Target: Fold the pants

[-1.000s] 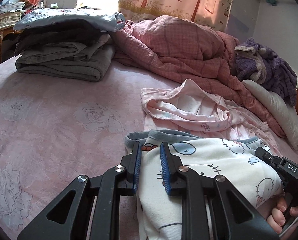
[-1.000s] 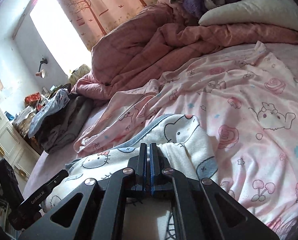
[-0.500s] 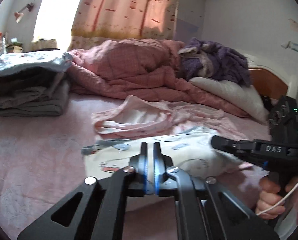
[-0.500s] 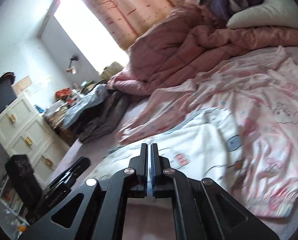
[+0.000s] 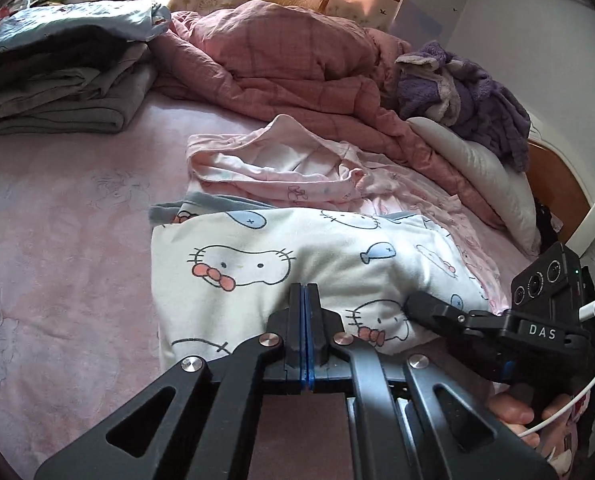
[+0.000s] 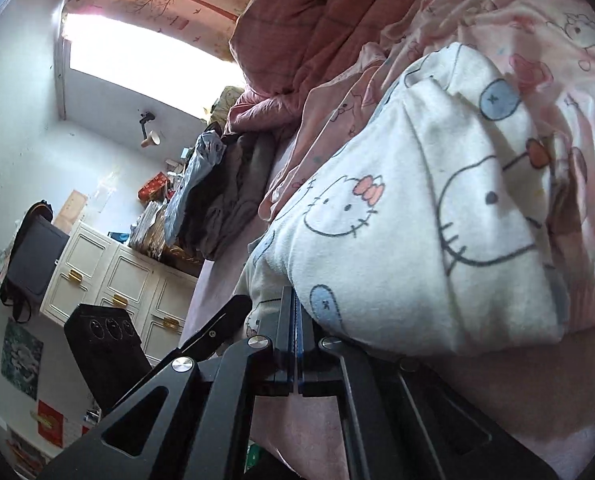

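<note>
Folded white cartoon-print pants [image 5: 297, 276] lie crosswise on the bed [image 5: 57, 240] — just ahead of both closed, empty hand-held grippers, left [image 5: 305, 292] and right [image 6: 293, 300].

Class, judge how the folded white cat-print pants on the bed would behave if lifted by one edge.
The white cat-print pants would probably droop: the folded edge looks soft and rounded. They seem light, thin fabric barely denting the pink sheet. The layers might slide apart, since nothing pins them together.
</note>
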The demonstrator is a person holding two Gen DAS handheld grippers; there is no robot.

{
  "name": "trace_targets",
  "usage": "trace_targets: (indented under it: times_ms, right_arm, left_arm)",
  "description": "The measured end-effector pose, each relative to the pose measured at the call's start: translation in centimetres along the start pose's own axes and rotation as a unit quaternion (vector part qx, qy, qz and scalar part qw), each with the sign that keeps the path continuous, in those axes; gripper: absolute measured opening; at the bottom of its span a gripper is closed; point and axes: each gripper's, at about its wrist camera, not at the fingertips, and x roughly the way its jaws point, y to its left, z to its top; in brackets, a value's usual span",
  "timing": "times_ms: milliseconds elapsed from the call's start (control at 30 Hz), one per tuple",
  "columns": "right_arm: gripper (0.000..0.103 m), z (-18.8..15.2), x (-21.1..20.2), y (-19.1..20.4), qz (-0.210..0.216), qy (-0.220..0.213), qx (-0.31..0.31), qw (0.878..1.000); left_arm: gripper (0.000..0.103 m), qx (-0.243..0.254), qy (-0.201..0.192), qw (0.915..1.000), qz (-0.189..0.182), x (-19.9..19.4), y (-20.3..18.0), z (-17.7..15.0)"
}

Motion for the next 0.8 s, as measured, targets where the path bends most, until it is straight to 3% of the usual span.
trace_targets:
  times_ms: [167, 267, 367, 533, 700, 733, 800]
  right_arm:
    - [0.0, 0.3, -2.0, -1.4, -0.004, -0.025, 0.023, 0.999]
    - [0.0, 0.9, -3.9, -2.6, -0.048, -0.061, 0.029, 0.997]
    - [0.0, 1.1, -4.4, -3.5, -0.034, -0.054, 0.041, 0.997]
    - [0.0, 0.6, -4.9, -1.4, -0.084, -0.066, -0.004, 0.994]
    - [0.002, -0.6, -4.4, 2.1, -0.087, -0.019, -0.074, 0.993]
    - [0.006, -0.9, -4.5, 2.4, -0.08, -0.017, -0.075, 0.994]
    - [0.025, -1.2, -4.7, 2.6, -0.072, -0.01, -0.071, 0.995]
  left_arm:
    - [0.003, 0.006, -0.006, 0.9998, 0.019, -0.4, 0.0, -0.3]
    - [0.003, -0.002, -0.003, 0.9999, 0.014, -0.3, 0.4, -0.3]
    - [0.003, 0.009, -0.005, 0.9996, 0.025, -0.4, 0.0, -0.4]
    - [0.003, 0.013, -0.005, 0.9993, 0.035, -0.3, -0.2, -0.3]
    - [0.003, 0.015, -0.005, 0.9989, 0.044, -0.2, -0.2, -0.3]
    - [0.003, 0.016, -0.006, 0.9989, 0.044, -0.3, -0.2, -0.3]
    - [0.003, 0.019, -0.018, 0.9989, 0.038, -1.0, -0.3, -0.5]
